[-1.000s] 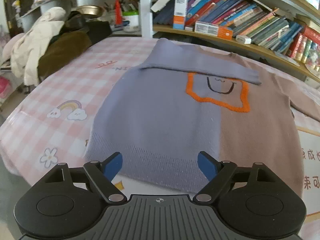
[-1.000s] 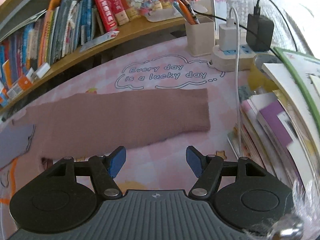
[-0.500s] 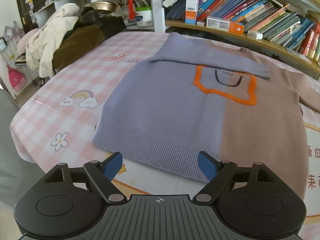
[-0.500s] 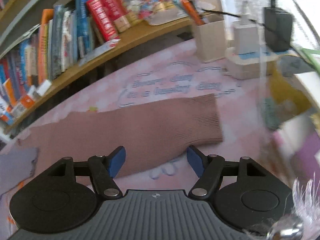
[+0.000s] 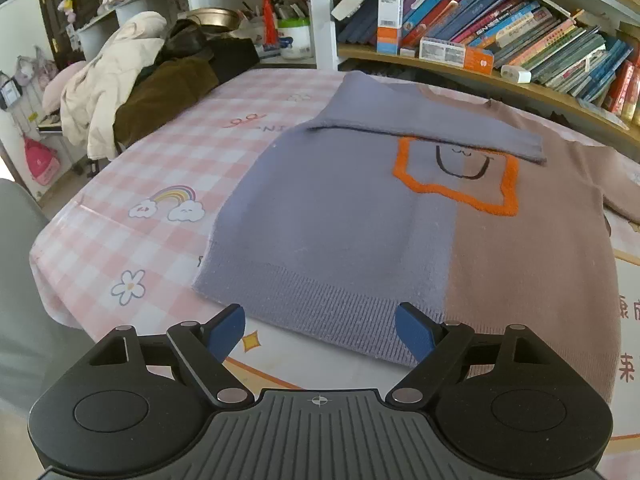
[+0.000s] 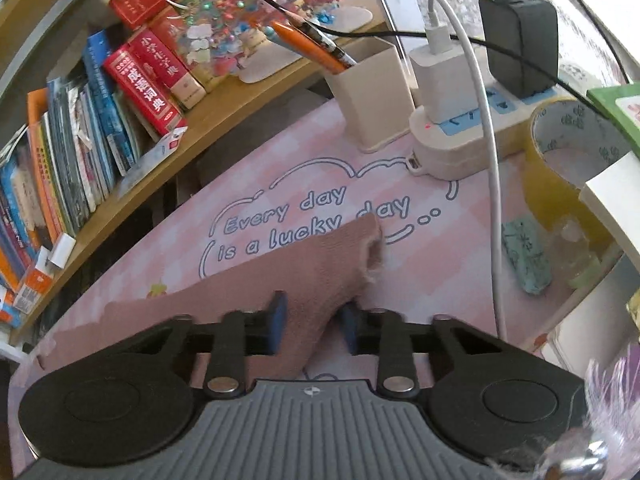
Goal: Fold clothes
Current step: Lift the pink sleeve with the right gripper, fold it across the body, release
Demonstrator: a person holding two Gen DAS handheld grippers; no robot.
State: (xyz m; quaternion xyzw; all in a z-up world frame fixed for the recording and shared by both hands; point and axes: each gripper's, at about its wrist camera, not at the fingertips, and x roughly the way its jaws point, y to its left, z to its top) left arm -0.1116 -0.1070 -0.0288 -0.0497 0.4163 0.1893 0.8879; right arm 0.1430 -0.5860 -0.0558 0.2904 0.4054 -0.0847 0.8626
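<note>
A two-tone sweater [image 5: 400, 220], purple on the left and brown on the right with an orange-outlined patch, lies flat on the pink checked table [image 5: 160, 184]. Its purple sleeve [image 5: 424, 128] is folded across the chest. My left gripper [image 5: 320, 330] is open and empty, just in front of the sweater's hem. My right gripper [image 6: 312, 326] is shut on the brown sleeve [image 6: 320, 272] near its cuff [image 6: 372, 248], which is lifted off the table.
A bookshelf [image 5: 500, 52] runs along the table's far side. A heap of clothes [image 5: 136, 88] lies at the far left. By the right gripper stand a pen holder [image 6: 372, 92], a power strip with chargers [image 6: 472, 120], a tape roll [image 6: 568, 160] and stacked books.
My right gripper moved onto the brown sleeve, closed on it near the cuff and lifted it. My left gripper drew back from the sweater's hem and stayed open.
</note>
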